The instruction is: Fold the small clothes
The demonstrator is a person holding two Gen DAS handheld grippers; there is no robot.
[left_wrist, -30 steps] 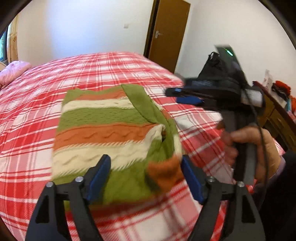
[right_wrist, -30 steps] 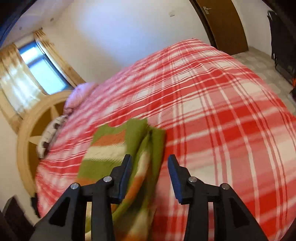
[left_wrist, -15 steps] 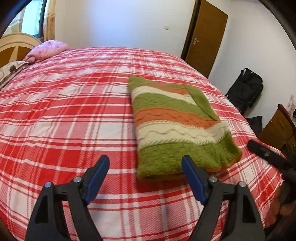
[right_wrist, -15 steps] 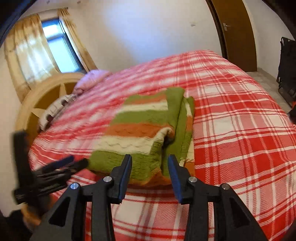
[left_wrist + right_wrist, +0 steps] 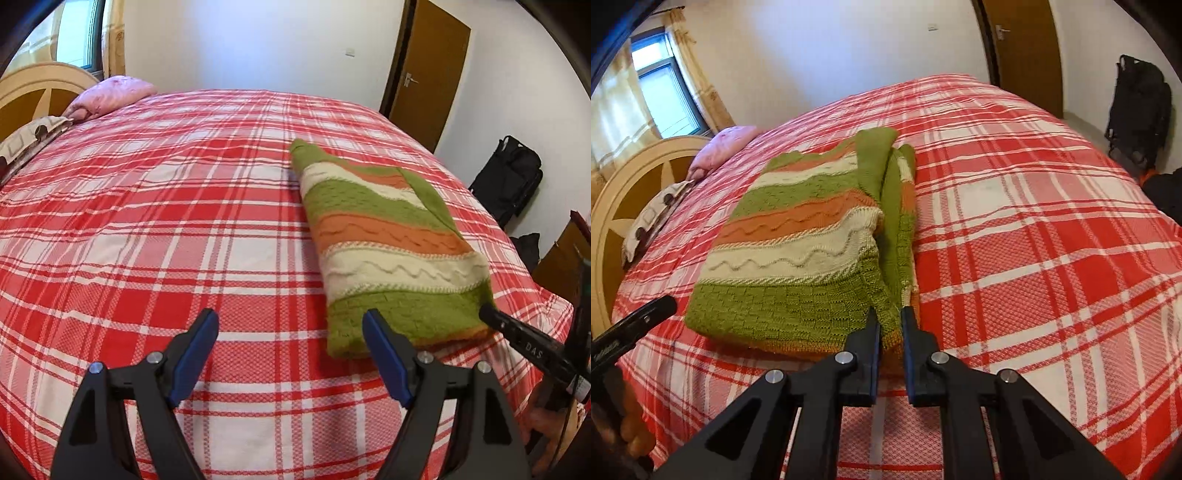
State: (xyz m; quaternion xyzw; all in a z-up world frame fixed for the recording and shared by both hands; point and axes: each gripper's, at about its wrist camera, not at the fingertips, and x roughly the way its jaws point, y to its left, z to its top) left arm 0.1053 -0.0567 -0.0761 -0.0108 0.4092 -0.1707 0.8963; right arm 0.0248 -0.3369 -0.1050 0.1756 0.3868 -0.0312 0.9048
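Observation:
A knitted sweater (image 5: 384, 240) with green, orange and cream stripes lies partly folded on the red plaid bed (image 5: 184, 229). In the right wrist view the sweater (image 5: 798, 251) has its sleeve side folded in along the right edge. My right gripper (image 5: 889, 321) is shut on the sweater's near right hem corner. My left gripper (image 5: 290, 354) is open and empty, above bare bedspread just left of the sweater's near left corner. A finger of the right gripper (image 5: 517, 332) shows at the sweater's near right corner in the left wrist view.
A pink pillow (image 5: 110, 96) and a patterned pillow (image 5: 29, 144) lie at the wooden headboard (image 5: 624, 199). A brown door (image 5: 424, 70) and a black bag (image 5: 509, 181) stand beyond the bed's far side. The bed edge runs near the sweater's hem.
My right gripper has moved in and closed on the sweater's near right hem corner. My left gripper has shifted left, so the sweater now lies to its right.

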